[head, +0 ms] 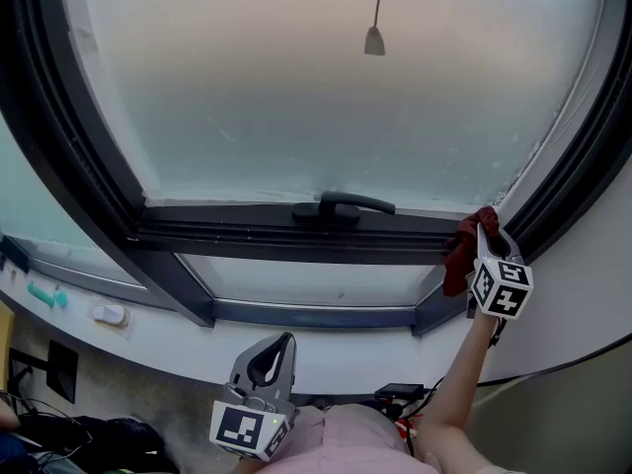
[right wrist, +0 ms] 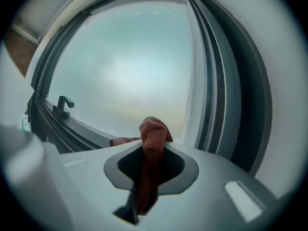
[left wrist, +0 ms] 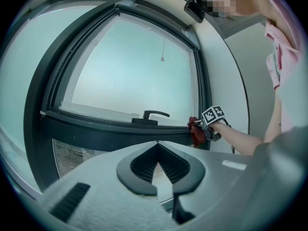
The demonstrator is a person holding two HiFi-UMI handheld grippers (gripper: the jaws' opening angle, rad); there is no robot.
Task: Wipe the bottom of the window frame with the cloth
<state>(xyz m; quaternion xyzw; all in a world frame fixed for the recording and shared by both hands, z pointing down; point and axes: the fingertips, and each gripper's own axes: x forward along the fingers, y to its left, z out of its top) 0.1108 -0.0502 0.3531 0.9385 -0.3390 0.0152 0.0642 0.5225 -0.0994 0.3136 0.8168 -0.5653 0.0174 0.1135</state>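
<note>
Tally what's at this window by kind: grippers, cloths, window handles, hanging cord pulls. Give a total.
Grippers: 2, the left gripper and the right gripper
Red cloth: 1
Window handle: 1
Hanging cord pull: 1
Total: 5

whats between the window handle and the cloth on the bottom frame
Only bare dark frame rail: nothing sits between the window handle and the cloth held in the right tool. The head view shows it.
</note>
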